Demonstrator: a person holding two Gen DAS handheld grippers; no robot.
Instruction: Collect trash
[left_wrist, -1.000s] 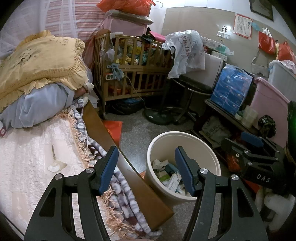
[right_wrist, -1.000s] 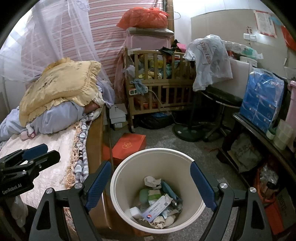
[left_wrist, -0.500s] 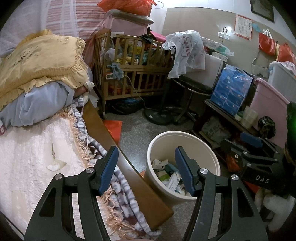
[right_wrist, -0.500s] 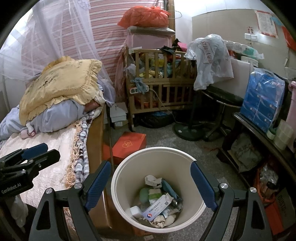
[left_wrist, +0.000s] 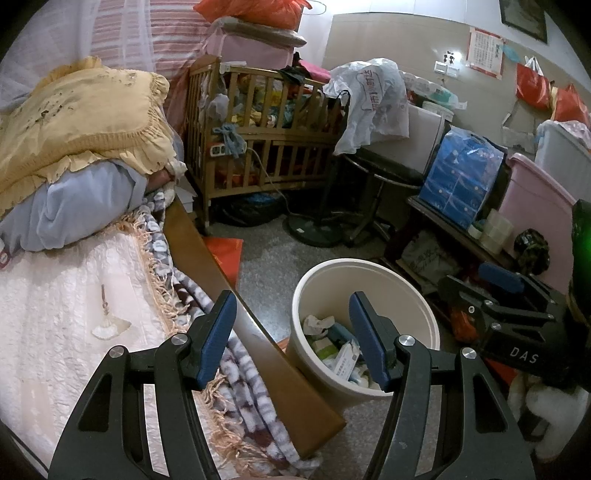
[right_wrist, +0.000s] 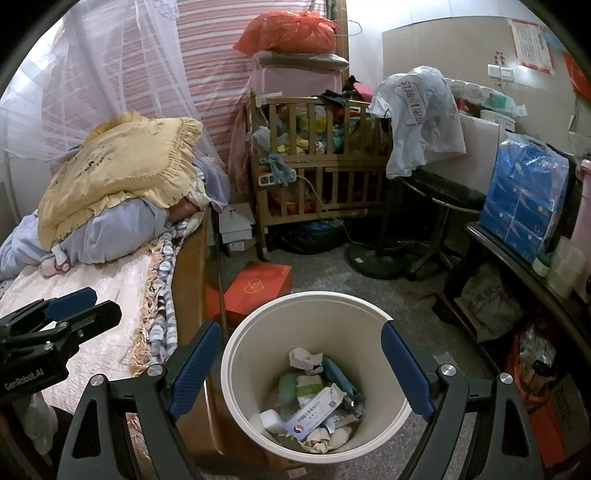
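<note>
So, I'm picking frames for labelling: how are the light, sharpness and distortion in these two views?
Left wrist view: dim room, glare around the white wall switch, green glow at the right edge, focus sharp, strong fisheye bending, dark corners. Right wrist view: same dim light, brightest at the top right wall, cream round plastic trash bin and its litter crisp, straight wooden crib bars bowed.

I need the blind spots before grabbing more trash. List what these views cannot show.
- Trash bin: its base, hidden by its own wall in both views.
- Small print on the carton in the bin: too small to read, right wrist view.
- White scrap on the bed: too small to identify, left wrist view.
</note>
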